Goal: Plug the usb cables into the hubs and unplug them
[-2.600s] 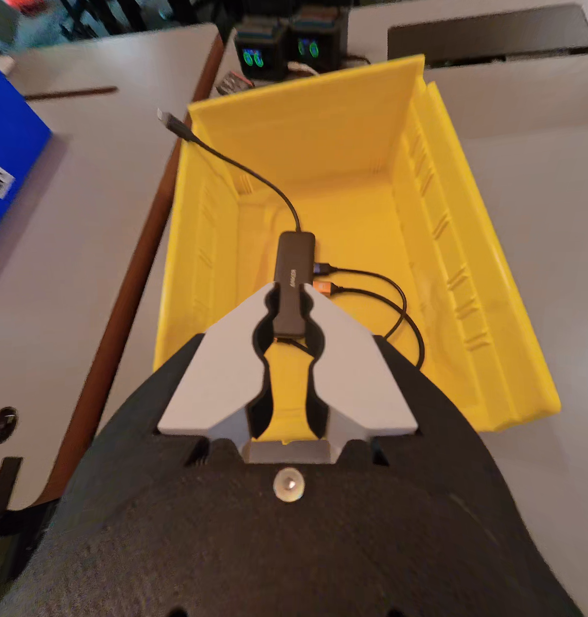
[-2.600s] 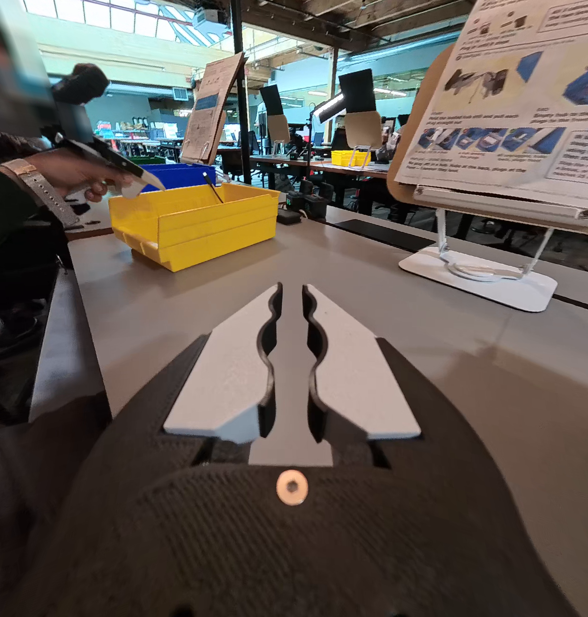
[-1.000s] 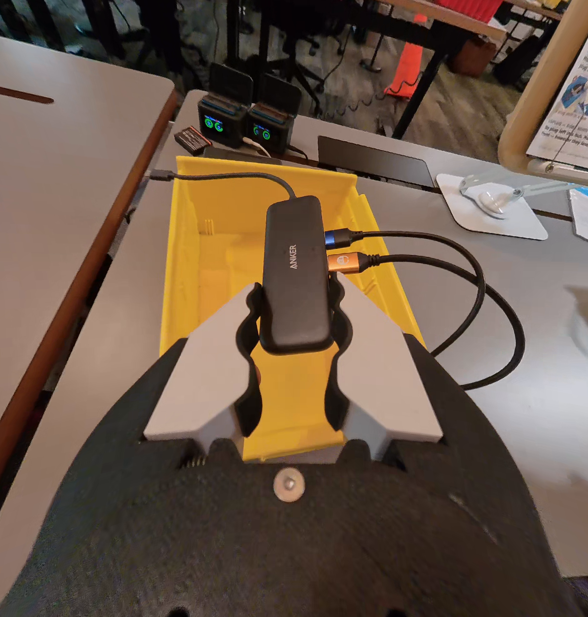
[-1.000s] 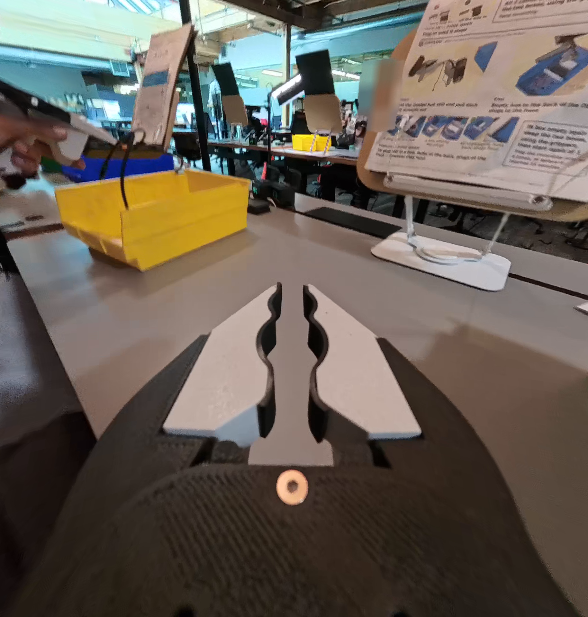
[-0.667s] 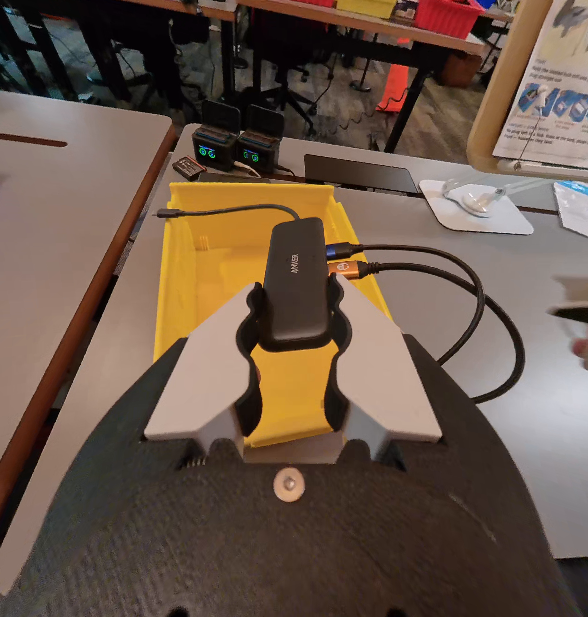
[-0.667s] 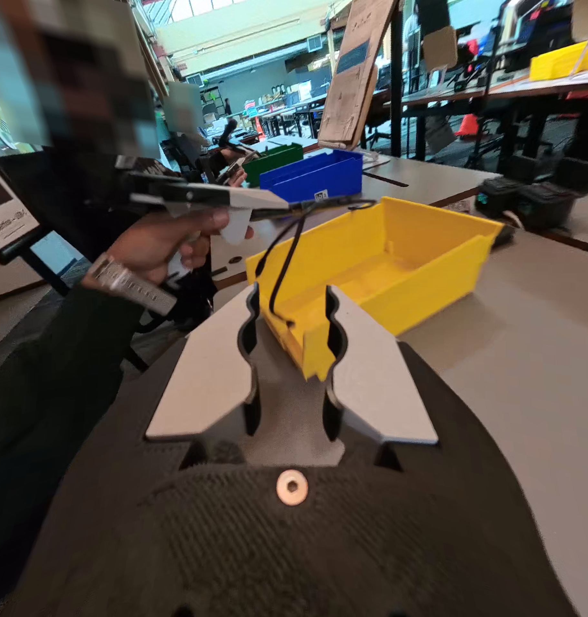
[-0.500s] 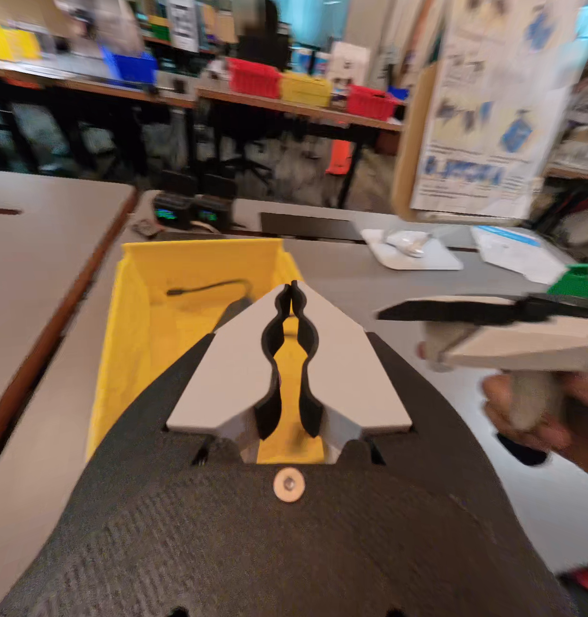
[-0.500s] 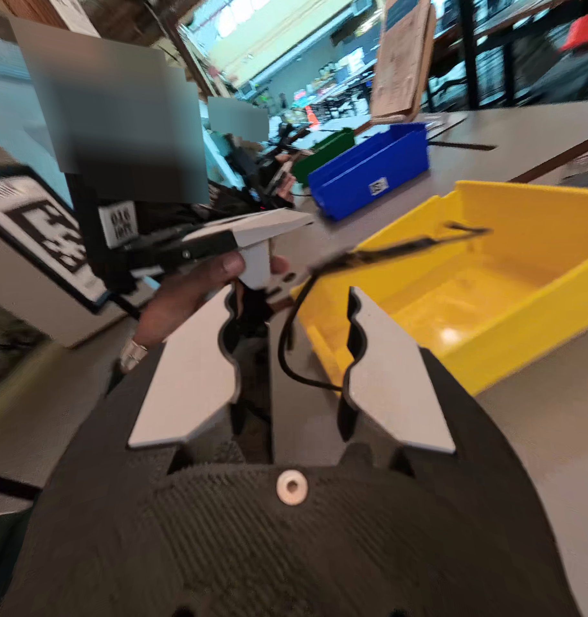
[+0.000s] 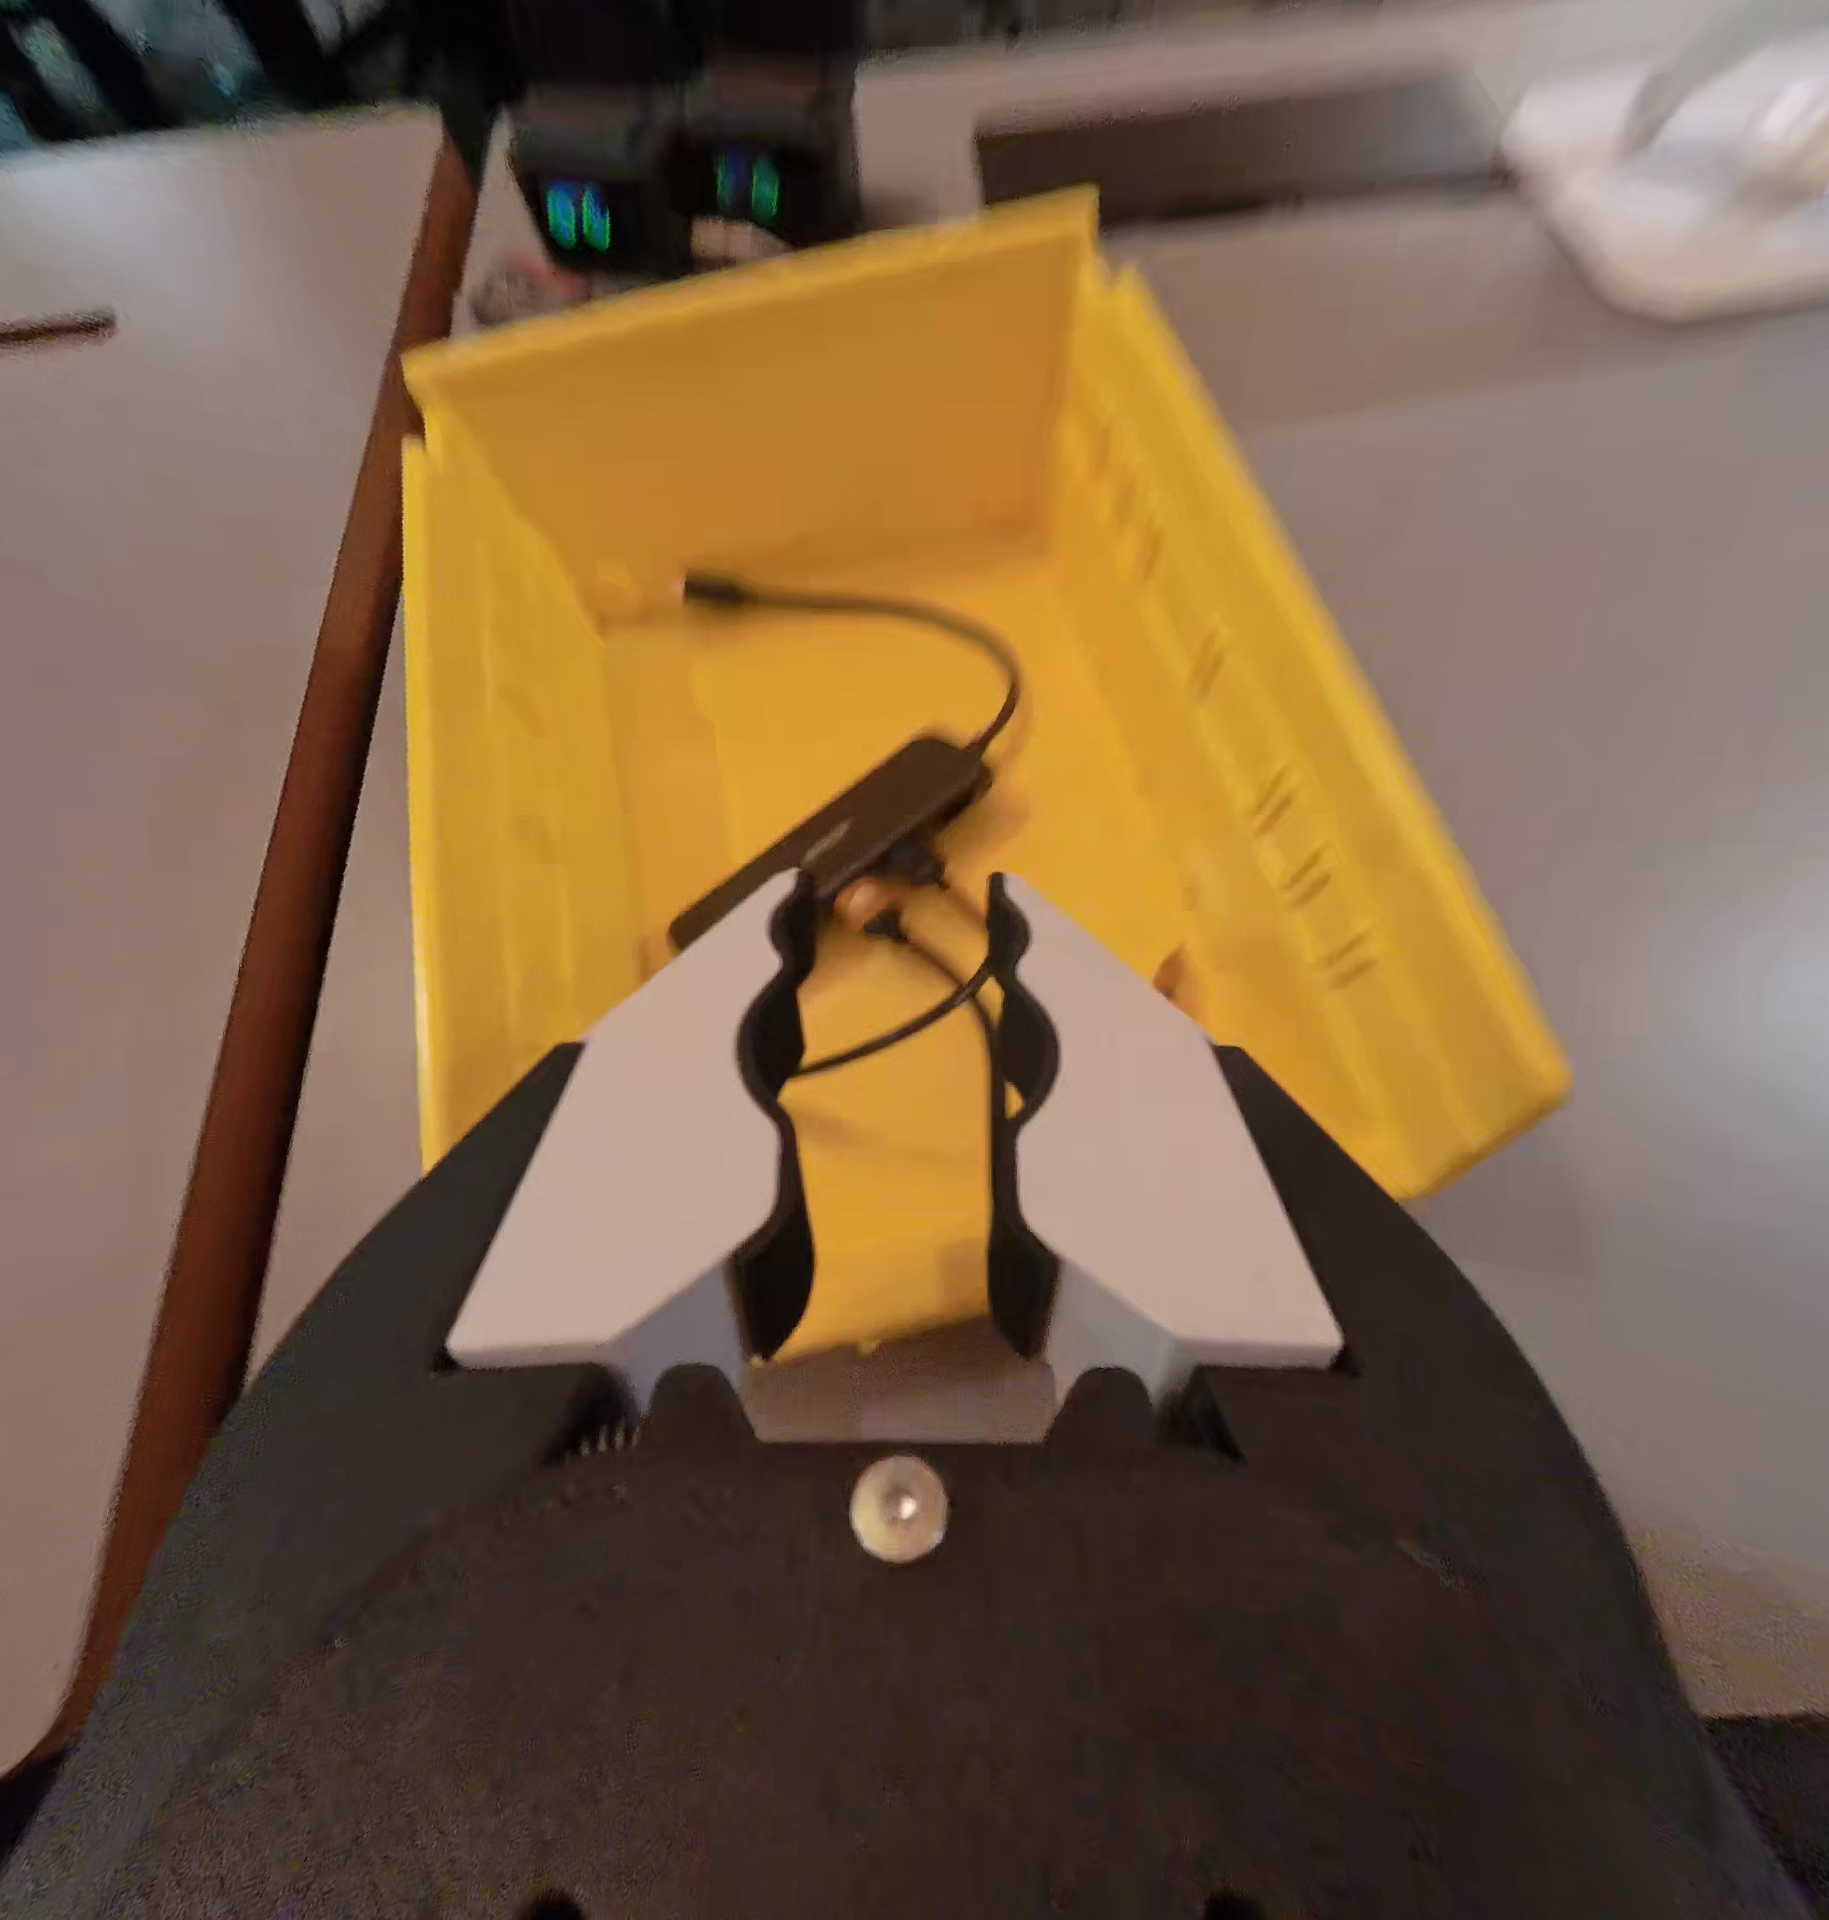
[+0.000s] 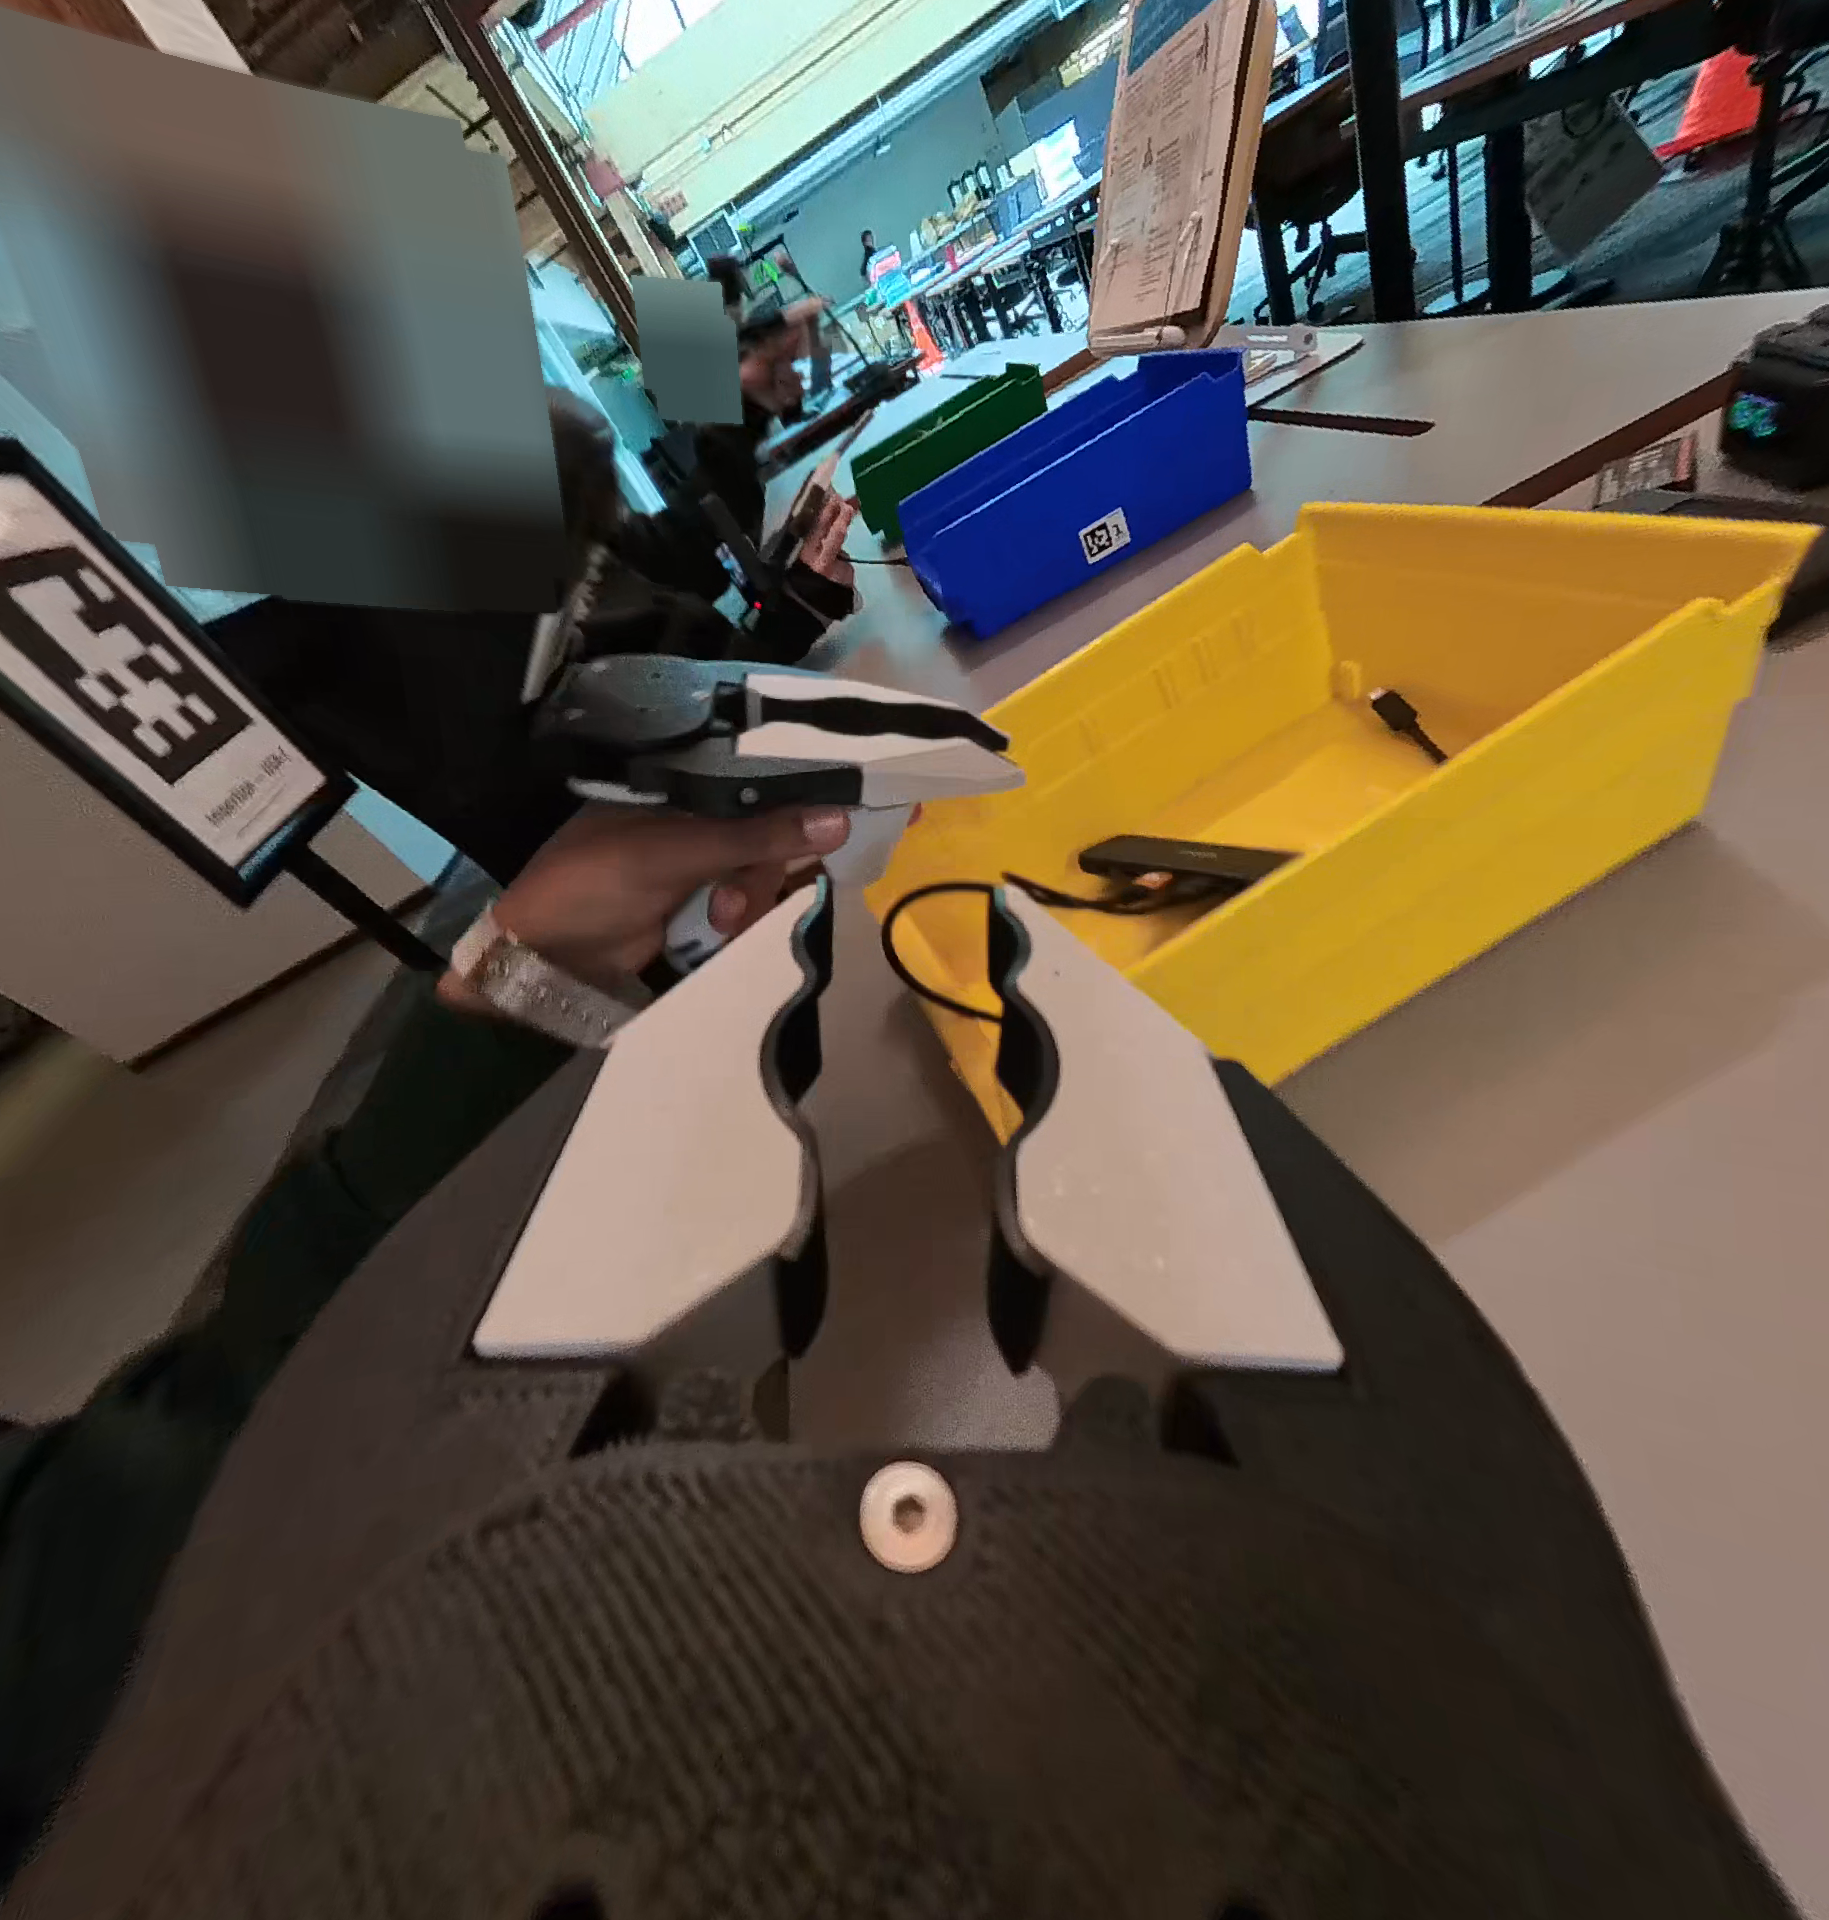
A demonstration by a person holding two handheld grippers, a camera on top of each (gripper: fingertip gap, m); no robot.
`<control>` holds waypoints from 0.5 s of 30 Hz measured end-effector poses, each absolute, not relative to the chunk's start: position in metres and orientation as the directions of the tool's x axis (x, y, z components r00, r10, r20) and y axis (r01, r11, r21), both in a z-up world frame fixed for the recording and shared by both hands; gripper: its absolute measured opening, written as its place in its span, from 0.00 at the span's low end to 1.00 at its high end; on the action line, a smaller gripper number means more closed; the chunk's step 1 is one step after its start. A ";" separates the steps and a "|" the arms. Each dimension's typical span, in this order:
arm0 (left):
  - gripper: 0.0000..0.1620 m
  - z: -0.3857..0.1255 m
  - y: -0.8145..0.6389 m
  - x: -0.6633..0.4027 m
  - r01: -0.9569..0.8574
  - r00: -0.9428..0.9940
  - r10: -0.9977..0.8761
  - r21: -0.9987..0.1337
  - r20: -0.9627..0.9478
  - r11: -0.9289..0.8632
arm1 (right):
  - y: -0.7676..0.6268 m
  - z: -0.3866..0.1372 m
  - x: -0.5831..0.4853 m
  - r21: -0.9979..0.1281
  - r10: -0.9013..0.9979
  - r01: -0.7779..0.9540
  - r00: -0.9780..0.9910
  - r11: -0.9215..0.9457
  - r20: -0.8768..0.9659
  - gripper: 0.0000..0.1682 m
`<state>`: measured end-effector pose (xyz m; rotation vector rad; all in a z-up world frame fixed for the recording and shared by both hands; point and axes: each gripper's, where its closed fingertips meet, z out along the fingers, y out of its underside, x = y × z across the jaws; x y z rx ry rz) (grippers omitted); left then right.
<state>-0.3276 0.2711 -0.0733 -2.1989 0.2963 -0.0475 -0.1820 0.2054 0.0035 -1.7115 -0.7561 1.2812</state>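
The black USB hub (image 9: 868,821) lies tilted inside the yellow bin (image 9: 785,416), its own short cable (image 9: 889,613) curling toward the back wall. An orange plug (image 9: 863,902) sits in the hub's side; thin black cables (image 9: 931,1013) run from it toward me. My left gripper (image 9: 899,883) is open and empty, just above the bin's near end. In the right wrist view the hub (image 10: 1190,860) lies in the bin (image 10: 1409,914), and a cable loop (image 10: 931,935) hangs over its near corner. My right gripper (image 10: 908,899) is open and empty beside that corner. The left gripper (image 10: 889,748) hovers over it.
Two black charger boxes (image 9: 661,177) with green lights stand behind the bin, and a white stand base (image 9: 1720,208) sits at the back right. A blue bin (image 10: 1086,488) and a green bin (image 10: 941,447) stand on the neighbouring table. A marker sign (image 10: 110,675) stands at left.
My left gripper let go of the hub, which now lies in the yellow bin with its cables, and the gripper stands open. My right gripper swung left toward the bin and opened.
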 end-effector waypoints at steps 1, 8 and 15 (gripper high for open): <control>0.24 -0.086 0.269 -0.333 -0.226 0.969 -0.221 -0.753 -0.109 -0.618 | 0.201 0.001 -0.170 -0.899 0.854 -0.006 0.307 -0.439 -0.419 0.17; 0.43 -0.127 0.263 -0.315 -0.338 0.939 -0.304 -0.606 -0.164 -0.720 | 0.171 -0.008 -0.077 -0.925 0.851 -0.025 0.384 -0.378 -0.358 0.17; 0.00 -0.137 0.272 -0.351 -0.470 0.839 -0.202 -0.488 -0.505 -0.735 | 0.154 -0.013 -0.003 -0.916 0.808 -0.086 0.445 -0.391 -0.386 0.18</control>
